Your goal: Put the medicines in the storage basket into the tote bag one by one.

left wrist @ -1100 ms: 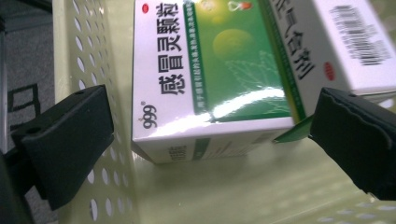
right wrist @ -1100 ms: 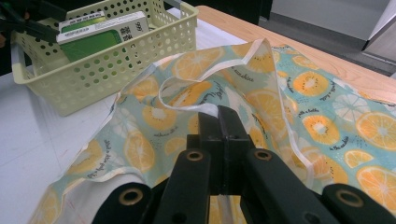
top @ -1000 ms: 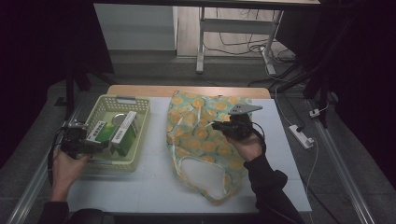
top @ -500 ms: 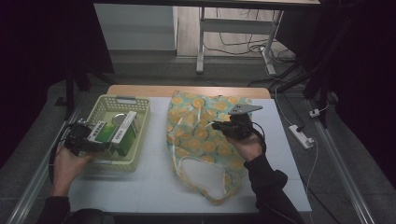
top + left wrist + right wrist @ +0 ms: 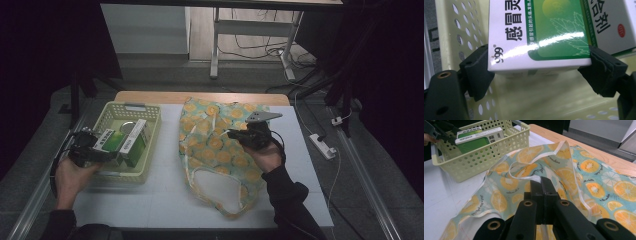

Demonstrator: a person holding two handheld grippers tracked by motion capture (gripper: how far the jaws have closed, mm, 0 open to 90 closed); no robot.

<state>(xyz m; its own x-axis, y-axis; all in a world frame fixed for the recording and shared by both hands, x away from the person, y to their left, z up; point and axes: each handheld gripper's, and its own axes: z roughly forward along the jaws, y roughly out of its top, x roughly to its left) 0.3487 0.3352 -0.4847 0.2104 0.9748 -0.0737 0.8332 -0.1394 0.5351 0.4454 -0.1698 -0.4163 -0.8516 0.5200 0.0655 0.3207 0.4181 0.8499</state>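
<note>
- Holding: left gripper clamps green-and-white box across its short end, inside yellow basket.
- Right gripper: jaws closed, pinching fruit-print bag fabric upward.
- Relation: bag lies to the box's right; left hand nearer.

Both hand-held grippers clamped.

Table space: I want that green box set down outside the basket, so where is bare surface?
Bare white table runs between the basket and the orange-print bag, widening along the near edge. A strip lies right of the bag. The basket is crowded with boxes; the left gripper clamps the green box, the right gripper pinches the bag.
</note>
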